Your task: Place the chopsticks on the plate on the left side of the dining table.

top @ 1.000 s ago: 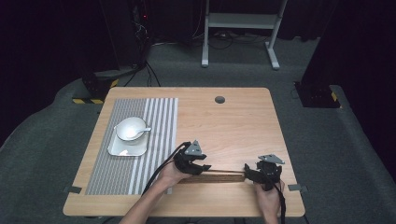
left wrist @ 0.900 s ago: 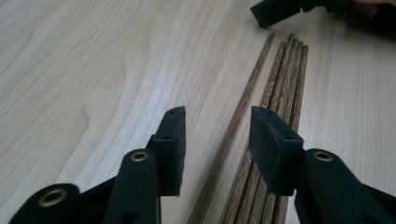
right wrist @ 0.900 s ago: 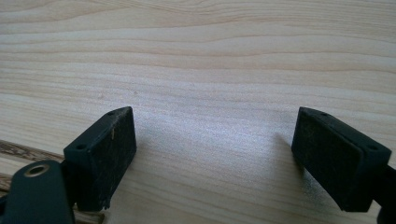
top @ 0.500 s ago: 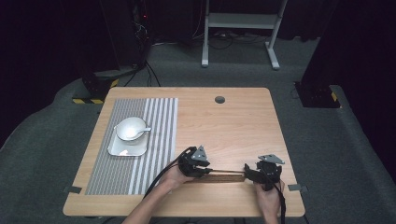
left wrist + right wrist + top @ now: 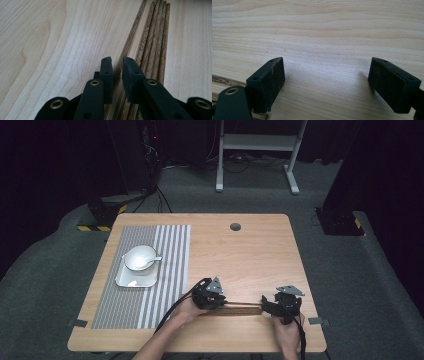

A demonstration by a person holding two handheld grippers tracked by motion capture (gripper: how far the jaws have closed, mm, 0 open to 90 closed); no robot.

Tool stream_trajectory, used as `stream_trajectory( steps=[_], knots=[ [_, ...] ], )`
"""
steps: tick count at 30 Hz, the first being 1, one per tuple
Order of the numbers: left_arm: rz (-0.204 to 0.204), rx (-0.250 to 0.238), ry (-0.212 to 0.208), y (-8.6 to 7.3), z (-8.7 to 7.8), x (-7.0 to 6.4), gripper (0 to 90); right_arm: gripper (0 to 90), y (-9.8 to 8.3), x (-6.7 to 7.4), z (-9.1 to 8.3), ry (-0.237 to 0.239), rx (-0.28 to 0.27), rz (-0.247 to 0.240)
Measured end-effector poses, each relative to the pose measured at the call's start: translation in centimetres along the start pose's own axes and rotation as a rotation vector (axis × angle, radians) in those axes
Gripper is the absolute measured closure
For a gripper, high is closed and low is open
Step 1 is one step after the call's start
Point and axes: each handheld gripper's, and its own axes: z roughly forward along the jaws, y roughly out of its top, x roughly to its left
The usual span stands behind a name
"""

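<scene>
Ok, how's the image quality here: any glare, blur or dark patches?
High view: table evenly lit, surroundings nearly black. Left gripper view: chopsticks sharp, wood soft at the far left. Right gripper view: pale sheen on the wood between the jaws, which cast soft shadows.

Dark brown grained chopsticks (image 5: 150, 42), pale wood table (image 5: 250, 250), grey-white striped mat (image 5: 165, 270), white bowl (image 5: 137, 256).

Table (image 5: 250, 250) brightly lit from above — dark surroundings, nearest jaws blurred.

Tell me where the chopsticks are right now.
In the high view, the chopsticks lie near the table's front edge, between the left gripper and right gripper.
</scene>
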Motion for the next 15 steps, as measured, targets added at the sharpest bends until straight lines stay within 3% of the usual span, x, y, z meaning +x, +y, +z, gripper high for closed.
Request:
stream_trajectory(
  steps=[15],
  knots=[
    [0.033,0.005,-0.012,-0.01,0.06,-0.04,81.8,13.5,0.00,0.01,0.00,0.001,0.000,0.000]
  ],
)
